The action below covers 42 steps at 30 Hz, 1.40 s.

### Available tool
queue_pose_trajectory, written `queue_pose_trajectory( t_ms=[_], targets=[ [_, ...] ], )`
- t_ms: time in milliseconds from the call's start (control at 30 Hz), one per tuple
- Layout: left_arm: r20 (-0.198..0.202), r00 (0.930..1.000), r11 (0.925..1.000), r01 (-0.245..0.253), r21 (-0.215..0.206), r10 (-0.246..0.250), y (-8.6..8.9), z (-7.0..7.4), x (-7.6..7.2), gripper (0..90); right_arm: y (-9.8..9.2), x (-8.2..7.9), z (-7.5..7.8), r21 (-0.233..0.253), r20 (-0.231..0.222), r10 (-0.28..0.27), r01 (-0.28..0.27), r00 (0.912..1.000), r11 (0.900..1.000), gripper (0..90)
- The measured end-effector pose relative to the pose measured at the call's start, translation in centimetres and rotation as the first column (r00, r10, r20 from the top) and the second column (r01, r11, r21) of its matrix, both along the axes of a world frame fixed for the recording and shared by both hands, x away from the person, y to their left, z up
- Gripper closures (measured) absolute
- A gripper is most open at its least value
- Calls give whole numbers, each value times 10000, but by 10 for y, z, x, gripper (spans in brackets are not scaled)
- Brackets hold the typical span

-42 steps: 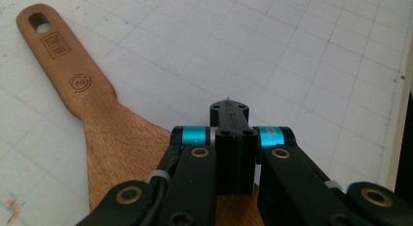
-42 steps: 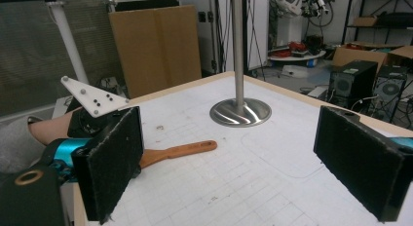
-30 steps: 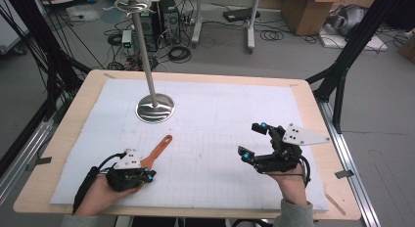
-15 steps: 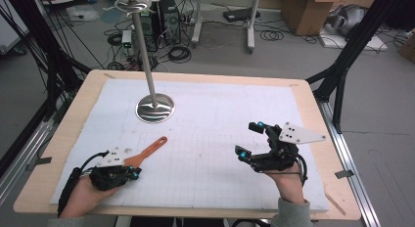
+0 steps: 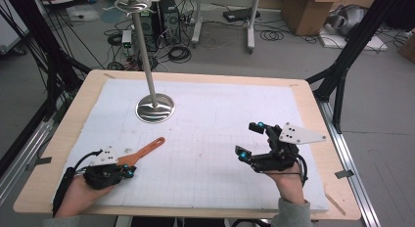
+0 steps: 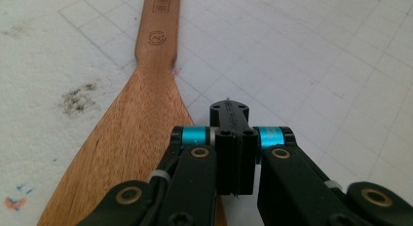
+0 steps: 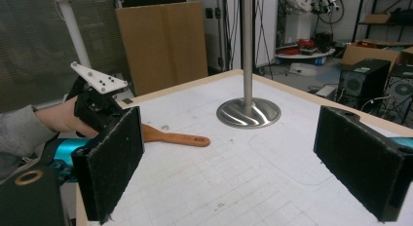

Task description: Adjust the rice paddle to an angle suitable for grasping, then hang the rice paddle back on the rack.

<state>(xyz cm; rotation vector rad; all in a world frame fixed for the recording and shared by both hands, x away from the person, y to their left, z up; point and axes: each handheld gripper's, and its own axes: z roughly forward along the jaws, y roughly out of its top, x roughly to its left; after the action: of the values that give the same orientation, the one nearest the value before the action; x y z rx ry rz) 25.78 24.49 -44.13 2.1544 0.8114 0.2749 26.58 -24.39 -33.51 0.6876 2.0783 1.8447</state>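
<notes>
Nearest us, at about seven o'clock on the table, our left gripper (image 5: pixel 128 171) has its jaws clenched together with nothing between them. In the left gripper view they meet just beside the right edge of the wooden spatula (image 6: pixel 129 138), over its broad blade, without pinching it. A second ago this gripper sat closer to the blade; since then our hand has drawn back toward the near-left corner, and the spatula (image 5: pixel 142 151) has swung slightly, its handle now pointing toward one o'clock. We judge that the grip missed or slipped off, so the spatula lies flat and free on the white mat (image 5: pixel 215 114) and a fresh approach is needed.

At five o'clock our right gripper (image 5: pixel 249 139) is released, jaws wide apart and empty. It has hardly moved and hovers well apart from the spatula.

Farther off, at eleven o'clock, the steel stand (image 5: pixel 154 107) rises from its round base, perhaps where the spatula is meant to hang.
</notes>
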Motion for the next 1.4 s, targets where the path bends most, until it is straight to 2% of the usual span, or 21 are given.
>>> queue_pose_trajectory(
  t_ms=[200, 233, 267, 367, 500, 567, 633, 800, 867, 1000, 1100, 1233, 1300, 1400],
  targets=[
    [227, 9997, 9999, -107, -53, 108, -4, 4, 6, 893, -3, -4, -1, -52, -52, -95, 95, 9999, 9999, 99],
    [381, 9990, 9997, -242, -64, 244, -4, 5, 8, 886, -4, -4, -1, -65, -40, -121, 120, 9999, 9999, 99],
    [428, 9983, 9992, -387, -124, 392, -4, 5, 9, 844, -5, -5, -2, -89, -86, -139, 138, 9999, 9999, 99],
    [481, 9970, 9977, -599, -305, 613, -4, 7, 14, 796, -7, -7, -3, -162, -88, -199, 197, 9998, 9997, 99],
    [715, 9953, 9970, -622, -452, 654, -6, 14, 19, 738, -11, -11, -5, -296, -150, -263, 259, 9995, 9992, 99],
    [973, 9927, 9970, -682, -366, 715, -8, 17, 21, 695, -14, -12, -5, -329, -203, -343, 337, 9992, 9989, 99],
    [1028, 9921, 9970, -683, -359, 717, -11, 21, 24, 666, -17, -13, -6, -307, -181, -422, 417, 9989, 9987, 98],
    [1333, 9889, 9974, -604, -391, 651, -16, 30, 30, 485, -21, -15, -8, -389, -276, -512, 501, 9983, 9980, 99],
    [1541, 9865, 9977, -476, -483, 546, -17, 33, 31, 377, -22, -17, -9, -451, -308, -513, 499, 9982, 9977, 99],
    [1969, 9802, 9997, -173, -179, 205, -21, 39, 32, 245, -25, -20, -9, -493, -213, -565, 554, 9982, 9972, 99],
    [1962, 9804, 9998, -177, -85, 190, -21, 38, 34, 176, -28, -22, -8, -430, -267, -660, 648, 9975, 9970, 99],
    [1636, 9864, 9996, -194, 183, 161, -19, 32, 38, 177, -28, -23, -8, -458, -270, -627, 614, 9977, 9971, 99],
    [1453, 9892, 9996, -226, 163, 200, -17, 28, 41, 178, -28, -22, -8, -482, -288, -590, 575, 9978, 9972, 99],
    [1340, 9908, 9994, -200, 278, 161, -17, 23, 45, 186, -29, -21, -9, -476, -354, -594, 577, 9976, 9972, 99]
  ],
)
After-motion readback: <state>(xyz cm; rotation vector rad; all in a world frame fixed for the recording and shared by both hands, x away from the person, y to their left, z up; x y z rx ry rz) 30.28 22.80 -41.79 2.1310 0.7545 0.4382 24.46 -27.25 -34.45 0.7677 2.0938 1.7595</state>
